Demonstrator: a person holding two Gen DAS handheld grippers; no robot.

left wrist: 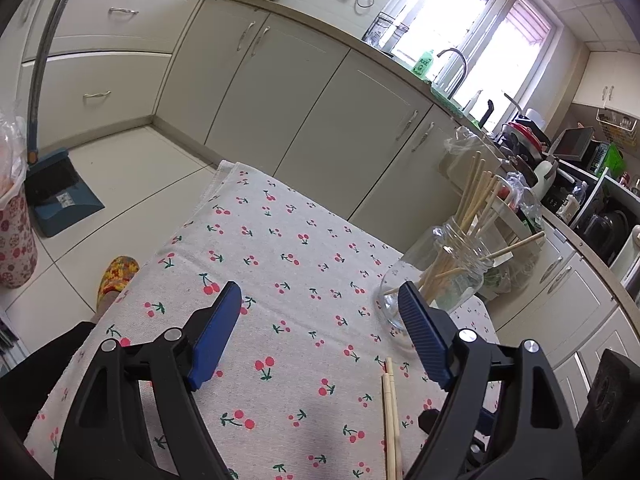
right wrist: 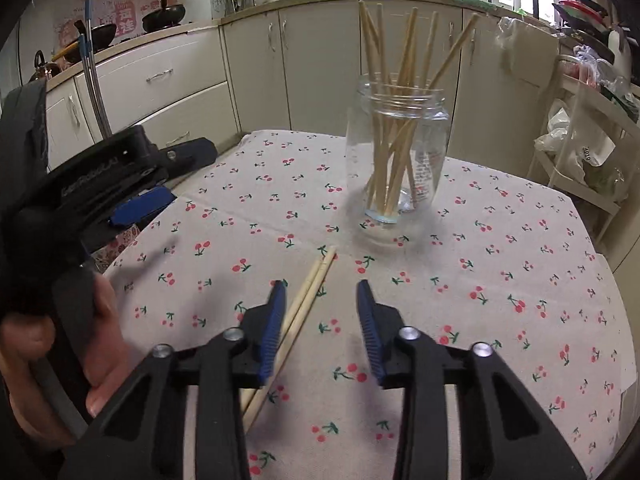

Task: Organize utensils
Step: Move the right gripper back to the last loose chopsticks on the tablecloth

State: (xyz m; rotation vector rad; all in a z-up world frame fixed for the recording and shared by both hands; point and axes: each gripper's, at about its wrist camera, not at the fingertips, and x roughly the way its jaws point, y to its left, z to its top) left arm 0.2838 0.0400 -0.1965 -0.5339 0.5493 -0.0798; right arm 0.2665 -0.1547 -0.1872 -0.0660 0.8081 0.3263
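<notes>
A clear glass jar (right wrist: pixel 398 156) stands upright on the cherry-print tablecloth (right wrist: pixel 500 264) and holds several wooden chopsticks (right wrist: pixel 404 60). The jar also shows in the left wrist view (left wrist: pixel 436 280). A pair of chopsticks (right wrist: pixel 304 300) lies flat on the cloth in front of the jar, also in the left wrist view (left wrist: pixel 391 412). My right gripper (right wrist: pixel 322 286) is open and empty just above the pair, which runs along its left finger. My left gripper (left wrist: pixel 320 292) is open and empty, left of the jar; it also appears in the right wrist view (right wrist: pixel 140 208).
The table's far edge (left wrist: pixel 280 180) drops to a tiled floor with a blue dustpan (left wrist: pixel 60 196). Kitchen cabinets (right wrist: pixel 320 68) stand behind the table. A rack with plastic bags (right wrist: pixel 580 148) stands to the right.
</notes>
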